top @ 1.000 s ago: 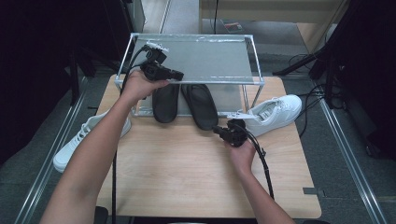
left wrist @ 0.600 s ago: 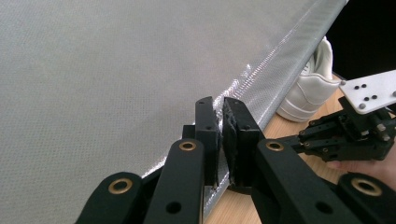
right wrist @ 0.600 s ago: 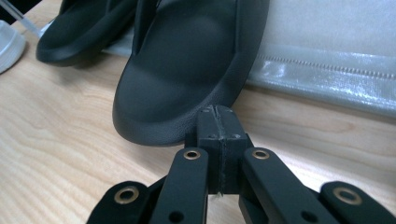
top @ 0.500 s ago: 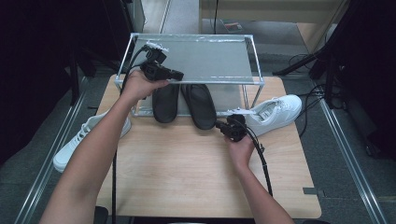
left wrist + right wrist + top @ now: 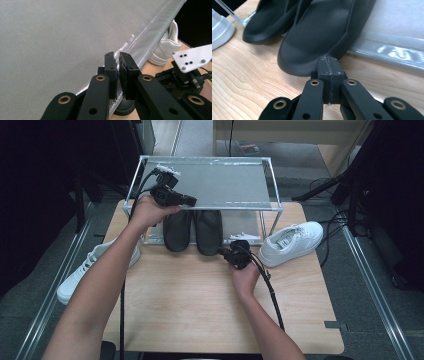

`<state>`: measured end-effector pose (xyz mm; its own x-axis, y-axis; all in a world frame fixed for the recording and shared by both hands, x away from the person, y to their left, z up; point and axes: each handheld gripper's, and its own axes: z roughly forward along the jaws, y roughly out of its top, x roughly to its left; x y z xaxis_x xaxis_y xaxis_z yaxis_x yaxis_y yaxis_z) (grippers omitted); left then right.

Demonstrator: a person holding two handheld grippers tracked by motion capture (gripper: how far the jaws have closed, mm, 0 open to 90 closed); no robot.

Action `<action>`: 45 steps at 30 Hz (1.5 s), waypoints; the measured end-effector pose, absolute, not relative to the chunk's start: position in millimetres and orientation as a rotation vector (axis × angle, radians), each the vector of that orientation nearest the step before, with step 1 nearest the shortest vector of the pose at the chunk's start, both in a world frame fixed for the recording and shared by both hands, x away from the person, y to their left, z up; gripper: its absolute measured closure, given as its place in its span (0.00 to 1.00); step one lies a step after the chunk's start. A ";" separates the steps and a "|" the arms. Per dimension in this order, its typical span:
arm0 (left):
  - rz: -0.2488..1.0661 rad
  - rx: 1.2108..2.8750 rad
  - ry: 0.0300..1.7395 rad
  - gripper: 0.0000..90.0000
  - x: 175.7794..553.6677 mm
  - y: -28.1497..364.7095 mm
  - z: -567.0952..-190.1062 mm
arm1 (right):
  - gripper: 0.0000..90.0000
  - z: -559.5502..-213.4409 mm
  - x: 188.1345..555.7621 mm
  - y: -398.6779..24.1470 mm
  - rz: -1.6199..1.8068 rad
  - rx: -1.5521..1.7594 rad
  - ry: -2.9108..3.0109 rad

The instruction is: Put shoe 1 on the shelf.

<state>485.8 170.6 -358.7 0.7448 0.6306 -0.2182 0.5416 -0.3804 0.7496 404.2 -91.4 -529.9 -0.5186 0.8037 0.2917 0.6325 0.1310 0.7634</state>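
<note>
A: What's the setting?

B: A pale wooden tabletop (image 5: 200, 310) in a dim room, grey floor all round, cables trailing off at the right. At the far edge stands a clear-framed shoe rack (image 5: 270, 195) with a frosted top shelf. Two black slippers lie side by side under it, their heels poking out toward the person: the left slipper (image 5: 177, 231) and the right slipper (image 5: 209, 232). One white sneaker (image 5: 292, 242) sits on the tabletop just right of the rack, another white sneaker (image 5: 82, 272) lies off the left edge.

A: And the grippers?

B: The left gripper (image 5: 187, 200) is pinched shut on the rack's front top edge; in the left gripper view the pads (image 5: 119, 75) seem to clamp the silvery rim, though the angle is poor. The right gripper (image 5: 222, 252) is fully closed, empty, its tip right at the heel of the right slipper (image 5: 312, 45).

A: Any change from a second ago?

B: The right hand (image 5: 245, 277) has slid left along the tabletop, from beside the sneaker to the slipper's heel. The left hand (image 5: 147, 210) has kept its place on the rack.
</note>
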 end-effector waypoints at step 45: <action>0.071 2.090 0.845 0.74 459.8 166.8 -338.1 | 0.86 -493.3 383.5 -86.3 1.457 1.248 2.413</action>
<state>459.8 166.8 -338.1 0.7691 0.5912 -0.2426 0.5424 -0.4031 0.7371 383.5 -86.3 -493.3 -0.6708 0.6610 0.3363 0.6055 0.2264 0.7630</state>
